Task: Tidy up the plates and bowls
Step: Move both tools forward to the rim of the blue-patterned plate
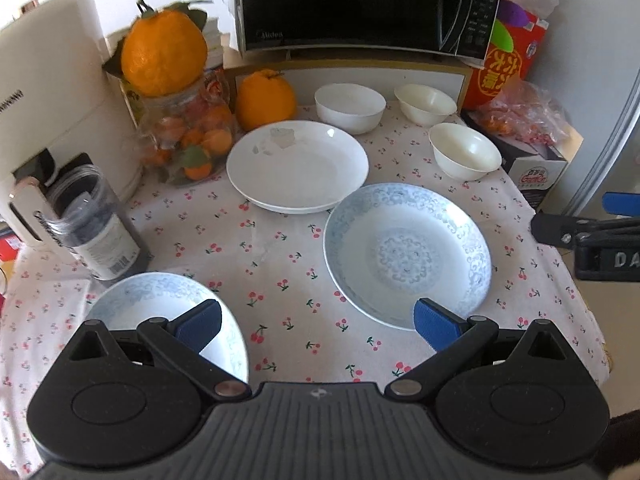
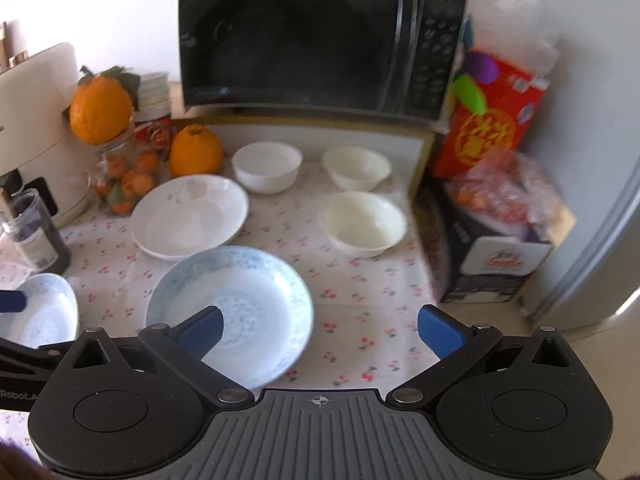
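On the cherry-print tablecloth (image 1: pixel 280 264) lie a plain white plate (image 1: pixel 297 166) (image 2: pixel 189 216), a blue-patterned plate (image 1: pixel 407 254) (image 2: pixel 236 308), and a smaller blue-patterned dish (image 1: pixel 160 308) (image 2: pixel 40 312) at the near left. Three white bowls stand behind them: one (image 1: pixel 349 107) (image 2: pixel 267 167) at the back middle, one (image 1: pixel 425 104) (image 2: pixel 356 168) at the back right, one (image 1: pixel 465 151) (image 2: pixel 362 224) nearer. My left gripper (image 1: pixel 318 326) hovers open between the two blue pieces. My right gripper (image 2: pixel 320 330) is open above the blue plate's right rim, holding nothing.
A black microwave (image 1: pixel 360 4) sits on a shelf at the back. A large orange (image 1: pixel 265 100), a jar of small oranges (image 1: pixel 188 136) topped by another orange, a cream appliance (image 1: pixel 52 112) and a dark jar (image 1: pixel 96 232) crowd the left. Boxes and bagged fruit (image 1: pixel 524 120) fill the right.
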The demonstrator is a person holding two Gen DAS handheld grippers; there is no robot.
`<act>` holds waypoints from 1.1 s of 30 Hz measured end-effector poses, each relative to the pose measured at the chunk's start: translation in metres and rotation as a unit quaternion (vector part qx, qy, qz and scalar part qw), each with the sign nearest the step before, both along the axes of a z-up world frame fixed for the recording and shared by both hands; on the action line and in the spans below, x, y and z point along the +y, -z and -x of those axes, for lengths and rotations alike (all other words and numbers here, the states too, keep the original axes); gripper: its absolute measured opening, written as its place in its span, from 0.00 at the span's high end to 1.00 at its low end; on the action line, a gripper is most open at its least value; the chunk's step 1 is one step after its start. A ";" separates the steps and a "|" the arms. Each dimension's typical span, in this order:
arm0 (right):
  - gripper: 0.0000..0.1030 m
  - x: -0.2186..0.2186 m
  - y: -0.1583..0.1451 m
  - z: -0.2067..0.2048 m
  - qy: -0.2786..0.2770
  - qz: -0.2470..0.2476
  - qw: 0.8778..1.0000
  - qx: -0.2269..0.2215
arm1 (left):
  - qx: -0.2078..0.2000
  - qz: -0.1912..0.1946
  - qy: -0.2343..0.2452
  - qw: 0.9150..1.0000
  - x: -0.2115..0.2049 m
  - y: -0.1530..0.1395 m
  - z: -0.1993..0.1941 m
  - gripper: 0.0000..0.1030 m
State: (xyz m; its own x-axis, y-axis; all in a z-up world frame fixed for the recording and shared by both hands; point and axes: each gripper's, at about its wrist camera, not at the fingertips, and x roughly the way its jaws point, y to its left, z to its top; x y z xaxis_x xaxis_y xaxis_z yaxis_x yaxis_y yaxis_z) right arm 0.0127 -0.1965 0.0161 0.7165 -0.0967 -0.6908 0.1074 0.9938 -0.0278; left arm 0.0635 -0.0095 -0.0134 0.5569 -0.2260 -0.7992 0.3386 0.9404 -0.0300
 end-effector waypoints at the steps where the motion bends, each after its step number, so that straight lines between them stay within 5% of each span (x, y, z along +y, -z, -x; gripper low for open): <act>1: 0.00 0.002 0.005 -0.002 -0.005 0.004 1.000 0.000 | 0.003 0.004 0.002 1.000 0.000 0.002 -0.002 0.00; 5: 0.00 0.005 0.027 -0.015 -0.033 0.004 0.999 -0.001 | 0.007 0.021 0.008 1.000 -0.002 0.011 -0.013 0.01; 10: 0.00 -0.005 0.050 -0.036 -0.049 -0.062 0.996 0.036 | 0.014 0.053 0.022 0.998 0.000 0.024 -0.029 0.04; 14: 0.00 -0.018 0.061 -0.049 -0.041 -0.111 0.992 0.046 | 0.008 0.073 0.014 0.997 0.001 0.034 -0.035 0.00; 19: 0.00 -0.036 0.081 -0.062 -0.018 -0.162 0.985 0.064 | 0.023 0.054 0.045 0.997 -0.006 0.044 -0.043 0.00; 23: 0.00 -0.047 0.091 -0.071 0.003 -0.196 0.978 0.071 | 0.064 0.085 0.028 0.994 -0.003 0.053 -0.059 0.01; 28: 0.04 -0.056 0.100 -0.081 0.030 -0.231 0.969 0.086 | 0.066 0.101 0.024 0.992 -0.004 0.057 -0.068 0.21; 33: 0.30 -0.056 0.106 -0.087 0.057 -0.232 0.966 0.097 | 0.072 0.105 0.012 0.992 -0.008 0.064 -0.075 0.43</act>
